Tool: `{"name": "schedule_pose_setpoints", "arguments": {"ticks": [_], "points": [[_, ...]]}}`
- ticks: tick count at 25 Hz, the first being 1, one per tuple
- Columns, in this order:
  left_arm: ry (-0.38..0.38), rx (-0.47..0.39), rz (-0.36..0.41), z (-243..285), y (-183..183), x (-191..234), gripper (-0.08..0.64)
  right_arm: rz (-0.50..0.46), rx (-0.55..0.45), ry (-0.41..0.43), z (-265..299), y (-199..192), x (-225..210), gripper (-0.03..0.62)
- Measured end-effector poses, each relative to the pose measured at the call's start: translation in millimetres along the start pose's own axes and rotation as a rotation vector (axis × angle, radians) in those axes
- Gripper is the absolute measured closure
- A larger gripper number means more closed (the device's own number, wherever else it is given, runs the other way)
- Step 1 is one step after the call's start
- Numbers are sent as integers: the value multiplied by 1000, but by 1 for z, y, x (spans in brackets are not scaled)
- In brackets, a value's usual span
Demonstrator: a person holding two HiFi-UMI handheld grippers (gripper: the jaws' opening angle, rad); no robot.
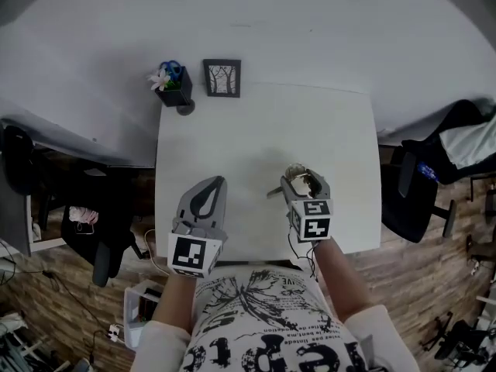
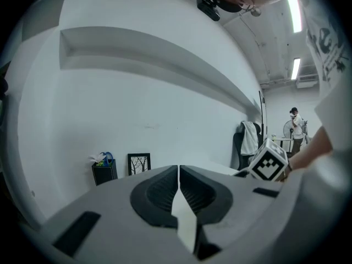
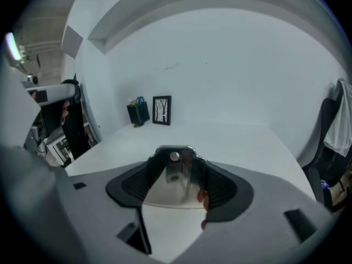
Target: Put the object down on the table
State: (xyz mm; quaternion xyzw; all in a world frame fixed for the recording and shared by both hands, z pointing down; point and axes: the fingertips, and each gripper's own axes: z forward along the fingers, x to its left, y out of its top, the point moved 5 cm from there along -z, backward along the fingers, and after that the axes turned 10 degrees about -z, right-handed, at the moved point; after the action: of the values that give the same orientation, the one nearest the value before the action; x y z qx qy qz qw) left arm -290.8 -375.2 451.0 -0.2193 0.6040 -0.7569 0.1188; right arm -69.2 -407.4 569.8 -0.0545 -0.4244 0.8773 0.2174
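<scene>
while the metal piece [image 3: 173, 185] sits in my grip

my right gripper [image 3: 175, 165] clamps it between wide-set jaws, over the near part of the table [image 1: 256, 130]. my left gripper [image 2: 179, 175] hangs beside it, jaws pressed together on nothing.

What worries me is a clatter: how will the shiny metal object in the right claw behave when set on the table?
The shiny metal object looks rigid, so it probably won't flex. Its mirror-like finish suggests it could slip in the right claw or skid on the smooth white table. It looks thin, so likely light.
</scene>
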Motion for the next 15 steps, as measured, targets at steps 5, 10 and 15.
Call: {"name": "schedule_pose_setpoints", "arguments": {"ticks": [5, 10, 15], "points": [[-14, 71, -34, 13, -15, 25, 548, 23, 95, -15, 38, -16, 7, 311], [-26, 91, -57, 22, -31, 42, 548, 8, 178, -32, 63, -26, 9, 311], [-31, 135, -81, 25, -41, 48, 548, 52, 227, -31, 80, -38, 10, 311]]}}
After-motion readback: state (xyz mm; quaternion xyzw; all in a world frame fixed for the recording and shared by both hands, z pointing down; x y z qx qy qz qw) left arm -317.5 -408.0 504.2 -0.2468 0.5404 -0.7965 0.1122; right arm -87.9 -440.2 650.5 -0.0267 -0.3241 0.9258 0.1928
